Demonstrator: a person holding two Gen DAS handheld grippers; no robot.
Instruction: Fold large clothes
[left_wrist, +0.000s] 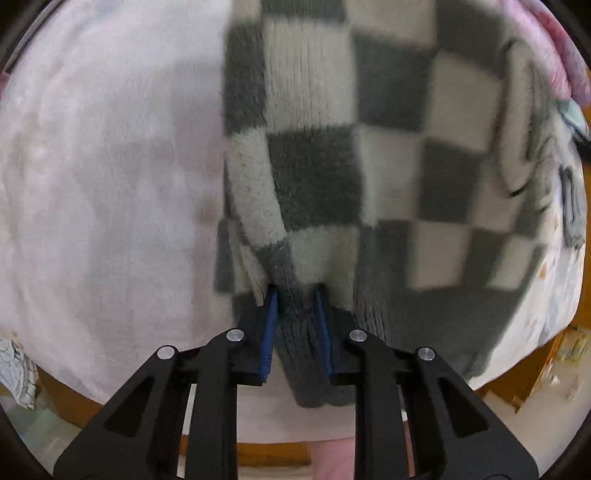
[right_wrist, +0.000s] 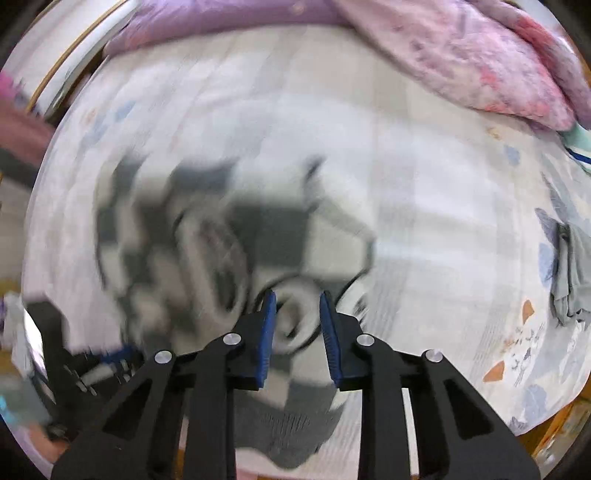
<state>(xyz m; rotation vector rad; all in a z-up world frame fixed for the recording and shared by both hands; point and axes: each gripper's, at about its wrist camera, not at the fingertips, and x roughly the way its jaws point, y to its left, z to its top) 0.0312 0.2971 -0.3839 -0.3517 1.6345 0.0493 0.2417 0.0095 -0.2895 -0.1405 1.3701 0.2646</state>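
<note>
Sweater (left_wrist: 332, 155), checkered grey and white, lies on the bed (left_wrist: 110, 166), and both grippers have its near edge. In the left gripper (left_wrist: 295, 295) the blue pads (left_wrist: 271, 314) stand narrowly apart with the dark ribbed hem bunched between them and pressing on both sides; this looks like a firm hold. In the right gripper (right_wrist: 297, 299) the jaws are also narrowly apart, with a roll of knit between the pads, though blur makes the contact less sure.

To do this step well, I judge that both hands should lift together and keep the hem tight between them, so the thick knit does not sag or slip. The fold should go over in one smooth move and land edge on edge.

The left view shows the sweater body flat and sharp, with bare white sheet to its left. The right view shows what the left does not: the sweater crumpled and blurred, a pink quilt (right_wrist: 480, 55) at the far side, a grey cloth (right_wrist: 572, 273) at the right edge of the bed, and the other gripper dark at lower left.
</note>
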